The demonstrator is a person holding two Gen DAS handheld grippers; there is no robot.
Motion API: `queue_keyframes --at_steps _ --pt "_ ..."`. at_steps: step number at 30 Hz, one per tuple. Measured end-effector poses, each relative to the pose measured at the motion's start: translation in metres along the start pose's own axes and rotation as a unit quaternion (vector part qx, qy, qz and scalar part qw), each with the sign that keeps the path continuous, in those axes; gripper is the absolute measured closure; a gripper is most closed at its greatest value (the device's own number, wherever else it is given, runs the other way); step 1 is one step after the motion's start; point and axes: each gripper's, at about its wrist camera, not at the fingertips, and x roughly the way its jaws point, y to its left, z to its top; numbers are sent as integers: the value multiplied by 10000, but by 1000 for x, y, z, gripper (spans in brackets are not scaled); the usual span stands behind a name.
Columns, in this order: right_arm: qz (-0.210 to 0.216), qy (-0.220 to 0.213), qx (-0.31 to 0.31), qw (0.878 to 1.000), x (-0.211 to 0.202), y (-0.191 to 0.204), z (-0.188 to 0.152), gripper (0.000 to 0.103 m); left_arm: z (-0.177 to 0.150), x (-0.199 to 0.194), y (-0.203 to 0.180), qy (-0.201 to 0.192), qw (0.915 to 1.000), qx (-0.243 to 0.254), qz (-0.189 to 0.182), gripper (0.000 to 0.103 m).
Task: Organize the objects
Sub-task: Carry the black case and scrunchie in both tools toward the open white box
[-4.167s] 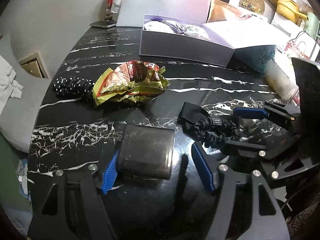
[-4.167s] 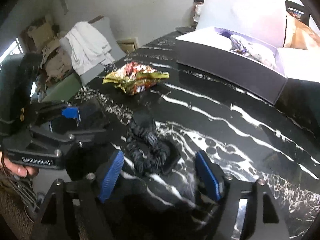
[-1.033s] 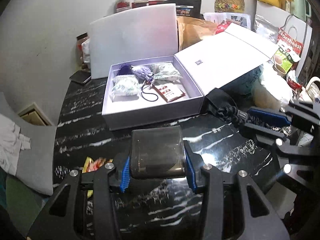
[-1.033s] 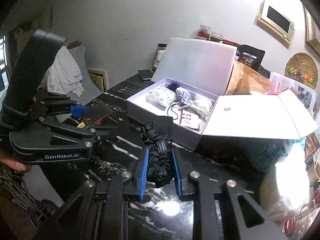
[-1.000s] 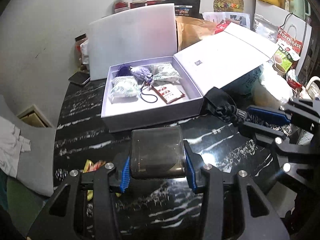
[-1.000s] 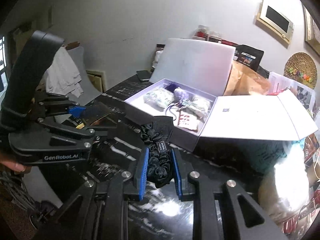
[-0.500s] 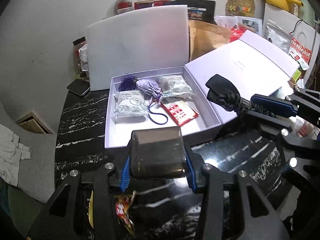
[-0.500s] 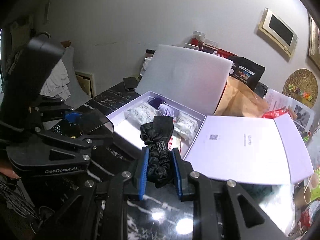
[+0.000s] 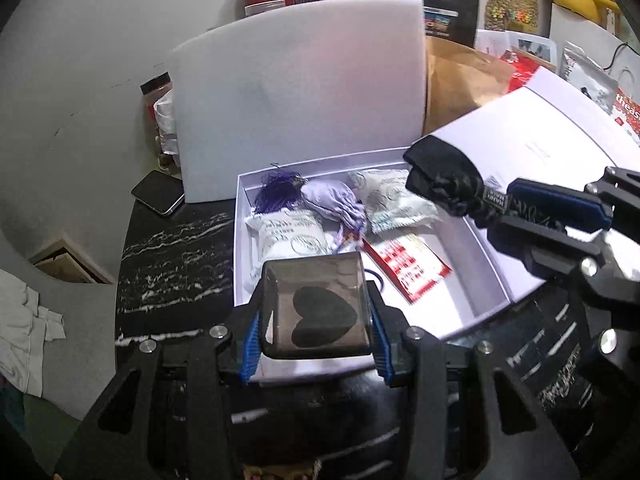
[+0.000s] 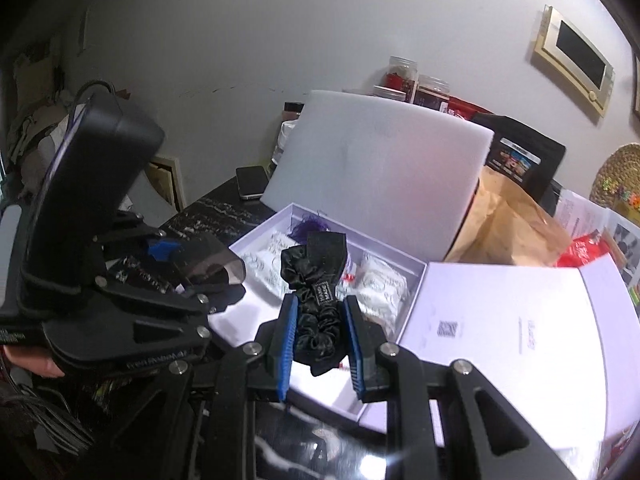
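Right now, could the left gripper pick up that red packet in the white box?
Probably not yet. The left gripper is already shut on a smoky clear case, so its fingers are full. The red packet lies uncovered in the white box.

Dim indoor light, dark fisheye corners; glare spots on the black marble table (image 10: 224,204) (right wrist's near edge), slight blur.

Both grippers (image 9: 314,354) (image 10: 320,340) clamped (fingers (image 10: 286,340) angled down)

Red card (image 9: 406,266) print too small
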Motion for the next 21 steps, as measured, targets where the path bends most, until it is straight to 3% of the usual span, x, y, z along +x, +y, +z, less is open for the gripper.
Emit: queue_keyframes --at_steps 10,14,21 --pt "-117 -21 184 9998 34 -19 32 81 34 36 12 -85 9998 132 75 60" --pt "-137 -13 276 9995 46 -30 41 81 49 44 13 -161 9989 292 334 60" --pt "-99 132 308 9994 76 -44 51 81 74 70 19 -100 9986 272 442 60"
